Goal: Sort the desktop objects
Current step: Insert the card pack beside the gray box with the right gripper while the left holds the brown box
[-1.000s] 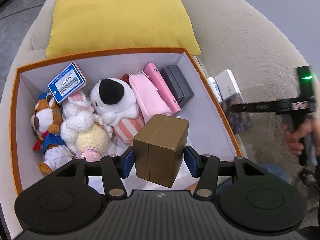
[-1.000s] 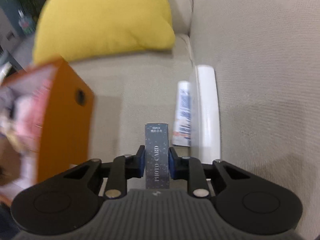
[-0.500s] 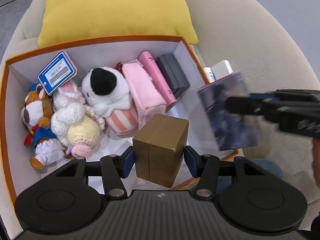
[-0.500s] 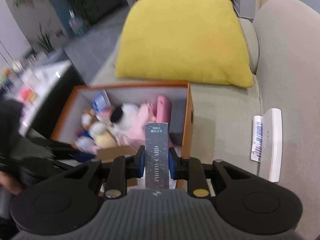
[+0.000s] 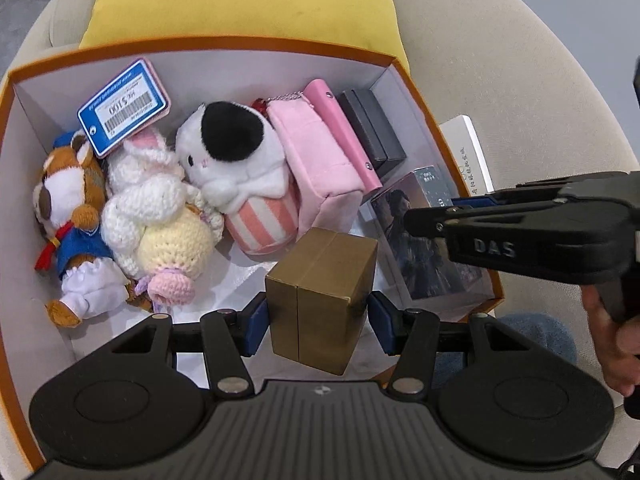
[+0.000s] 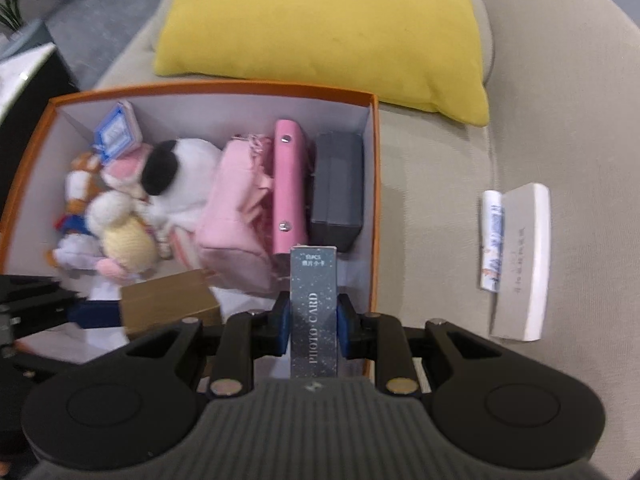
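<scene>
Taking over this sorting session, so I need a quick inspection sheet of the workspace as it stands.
Surface: beige sofa seat.
Job's things: orange box holding plush toys, pink pouch, dark case; white book and tube lie outside it.
Clutter: yellow cushion.
Grippers: left tool shut on gold box; right tool shut on photo card box, both over the box.
Cables: nothing seen.
Surroundings: grey floor, blurred furniture.
</scene>
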`<action>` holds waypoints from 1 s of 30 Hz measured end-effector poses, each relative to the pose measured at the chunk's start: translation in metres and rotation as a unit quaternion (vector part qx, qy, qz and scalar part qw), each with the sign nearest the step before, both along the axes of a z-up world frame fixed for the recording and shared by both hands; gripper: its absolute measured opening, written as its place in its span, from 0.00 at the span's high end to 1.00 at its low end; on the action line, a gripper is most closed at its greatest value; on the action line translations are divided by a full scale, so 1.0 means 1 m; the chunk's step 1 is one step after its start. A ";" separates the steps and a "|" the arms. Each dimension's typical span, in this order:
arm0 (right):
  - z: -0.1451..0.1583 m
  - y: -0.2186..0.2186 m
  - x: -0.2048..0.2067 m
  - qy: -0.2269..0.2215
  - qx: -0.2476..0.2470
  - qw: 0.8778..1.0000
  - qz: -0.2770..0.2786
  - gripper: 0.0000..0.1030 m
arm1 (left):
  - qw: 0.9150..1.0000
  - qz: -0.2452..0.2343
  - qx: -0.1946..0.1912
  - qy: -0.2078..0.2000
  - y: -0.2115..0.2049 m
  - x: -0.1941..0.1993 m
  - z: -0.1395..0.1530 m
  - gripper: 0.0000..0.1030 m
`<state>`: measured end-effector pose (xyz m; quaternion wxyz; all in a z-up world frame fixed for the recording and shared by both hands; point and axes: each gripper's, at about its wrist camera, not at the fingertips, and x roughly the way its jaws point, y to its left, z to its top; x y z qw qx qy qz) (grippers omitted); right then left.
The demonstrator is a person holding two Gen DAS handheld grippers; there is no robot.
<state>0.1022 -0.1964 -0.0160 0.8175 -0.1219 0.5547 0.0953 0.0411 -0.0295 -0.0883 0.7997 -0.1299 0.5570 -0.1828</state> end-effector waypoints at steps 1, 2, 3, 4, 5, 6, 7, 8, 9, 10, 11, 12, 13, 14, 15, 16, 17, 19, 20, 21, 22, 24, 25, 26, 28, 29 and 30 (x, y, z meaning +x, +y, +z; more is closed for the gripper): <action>-0.001 0.002 0.000 0.000 -0.007 1.000 0.000 0.77 | 1.000 0.000 -0.005 0.001 0.002 0.001 -0.002 0.40; -0.003 0.007 0.001 0.002 -0.018 1.000 0.000 0.77 | 1.000 0.000 -0.009 0.002 0.004 0.001 -0.004 0.40; -0.006 0.011 0.002 0.003 -0.033 0.999 0.000 0.77 | 1.000 -0.001 -0.013 0.004 0.005 0.001 -0.006 0.40; -0.010 0.015 0.002 0.004 -0.048 0.999 0.002 0.77 | 1.000 -0.001 -0.016 0.006 0.006 0.002 -0.008 0.40; -0.014 0.017 0.004 0.007 -0.058 0.998 0.002 0.77 | 1.000 -0.001 -0.020 0.007 0.007 0.002 -0.010 0.40; -0.018 0.018 0.006 0.012 -0.064 0.998 -0.003 0.77 | 1.000 -0.001 -0.022 0.008 0.008 0.002 -0.012 0.40; -0.021 0.019 0.007 0.014 -0.066 0.998 -0.007 0.77 | 1.000 0.000 -0.024 0.008 0.009 0.003 -0.013 0.40; -0.022 0.021 0.008 0.012 -0.071 0.997 -0.006 0.78 | 1.000 0.001 -0.026 0.009 0.009 0.004 -0.014 0.40; -0.023 0.024 0.008 0.008 -0.079 0.997 -0.005 0.77 | 1.000 0.000 -0.028 0.009 0.009 0.005 -0.016 0.40; -0.025 0.025 0.008 0.005 -0.086 0.996 -0.005 0.77 | 1.000 -0.001 -0.029 0.011 0.008 0.005 -0.017 0.40; -0.026 0.026 0.008 0.004 -0.089 0.996 -0.004 0.77 | 0.999 -0.002 -0.030 0.013 0.007 0.005 -0.018 0.40; -0.026 0.027 0.008 0.001 -0.092 0.996 -0.002 0.77 | 0.999 -0.003 -0.029 0.014 0.006 0.006 -0.019 0.40; -0.026 0.027 0.009 -0.002 -0.094 0.996 -0.001 0.76 | 0.999 -0.003 -0.028 0.016 0.005 0.006 -0.021 0.40; -0.025 0.026 0.008 -0.005 -0.097 0.995 0.000 0.76 | 0.999 -0.003 -0.027 0.017 0.004 0.006 -0.022 0.40; -0.023 0.026 0.008 -0.010 -0.096 0.995 0.003 0.75 | 0.999 -0.003 -0.028 0.019 0.003 0.007 -0.022 0.40; -0.020 0.025 0.008 -0.011 -0.090 0.996 0.003 0.75 | 0.999 -0.002 -0.028 0.021 0.003 0.007 -0.023 0.40; -0.016 0.023 0.007 -0.013 -0.083 0.996 0.003 0.74 | 0.999 0.000 -0.028 0.023 0.002 0.008 -0.024 0.40; -0.005 0.019 0.004 -0.025 -0.061 0.998 0.009 0.68 | 0.999 0.001 -0.025 0.026 -0.001 0.009 -0.025 0.40; 0.002 0.015 0.001 -0.034 -0.051 0.998 0.013 0.66 | 0.999 0.001 -0.023 0.028 -0.003 0.010 -0.025 0.40; 0.011 0.011 -0.004 -0.046 -0.041 0.998 0.016 0.64 | 0.999 0.002 -0.022 0.030 -0.005 0.010 -0.025 0.40; 0.019 0.007 -0.008 -0.057 -0.031 0.998 0.020 0.64 | 0.999 0.002 -0.020 0.032 -0.007 0.010 -0.024 0.40; 0.035 -0.007 -0.016 -0.077 -0.007 0.997 0.016 0.64 | 0.999 0.004 -0.019 0.038 -0.011 0.011 -0.022 0.40; 0.042 -0.015 -0.021 -0.089 0.003 0.996 0.012 0.63 | 0.999 0.008 -0.019 0.038 -0.013 0.010 -0.019 0.40; 0.048 -0.023 -0.024 -0.101 0.010 0.995 0.009 0.62 | 0.999 0.012 -0.019 0.039 -0.014 0.010 -0.017 0.40; 0.056 -0.038 -0.032 -0.122 0.018 0.992 -0.001 0.57 | 0.999 0.019 -0.025 0.042 -0.017 0.011 -0.013 0.40; 0.056 -0.046 -0.033 -0.127 0.019 0.992 -0.005 0.57 | 0.998 0.020 -0.029 0.046 -0.019 0.013 -0.013 0.40; 0.054 -0.055 -0.034 -0.130 0.019 0.991 -0.013 0.57 | 0.998 0.022 -0.030 0.051 -0.024 0.016 -0.014 0.40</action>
